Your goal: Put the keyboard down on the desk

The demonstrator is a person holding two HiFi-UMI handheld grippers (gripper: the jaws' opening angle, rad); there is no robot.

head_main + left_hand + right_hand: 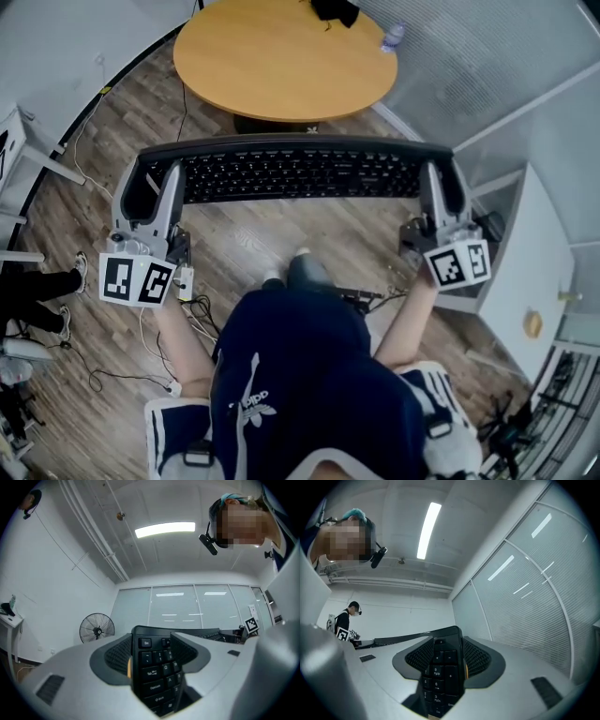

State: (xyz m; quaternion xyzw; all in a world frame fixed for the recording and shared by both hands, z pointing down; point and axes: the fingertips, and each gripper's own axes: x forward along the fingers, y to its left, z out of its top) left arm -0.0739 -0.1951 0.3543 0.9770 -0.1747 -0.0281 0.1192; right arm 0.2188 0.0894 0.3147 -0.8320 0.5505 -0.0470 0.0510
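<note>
Left gripper (157, 187): jaws clenched on the left short end of the keyboard (291, 173), ribbed pads pressed against the top and underside by the Esc and Tab keys, as the left gripper view shows; marker cube (138, 278) at its near end, the person's bare forearm behind it. Keyboard: black, full-size, held level in the air between the two grippers, keys facing up, long side running left to right across the head view, touching no surface; below it lies the wooden floor (253, 246), and beyond its far long edge stands the round table (281, 66). Right gripper (439, 192): jaws clamped on the right short end of the keyboard, over the number-pad keys, as the right gripper view shows; second marker cube (458, 263) at its near end. Round table: light wood top, a black object (335, 9) at its far edge, a small clear bottle (394, 37) at its right edge. Floor, left side: loose cables (117, 375) and another person's shoe (81, 270). Right edge of the head view: a white-topped unit (539, 253), well apart from the keyboard. Left gripper view background: standing fan (97, 629) against a white wall, ceiling light strip (165, 528), glass partition with blinds. Right gripper view background: a second person (344, 620) at the far left.
</note>
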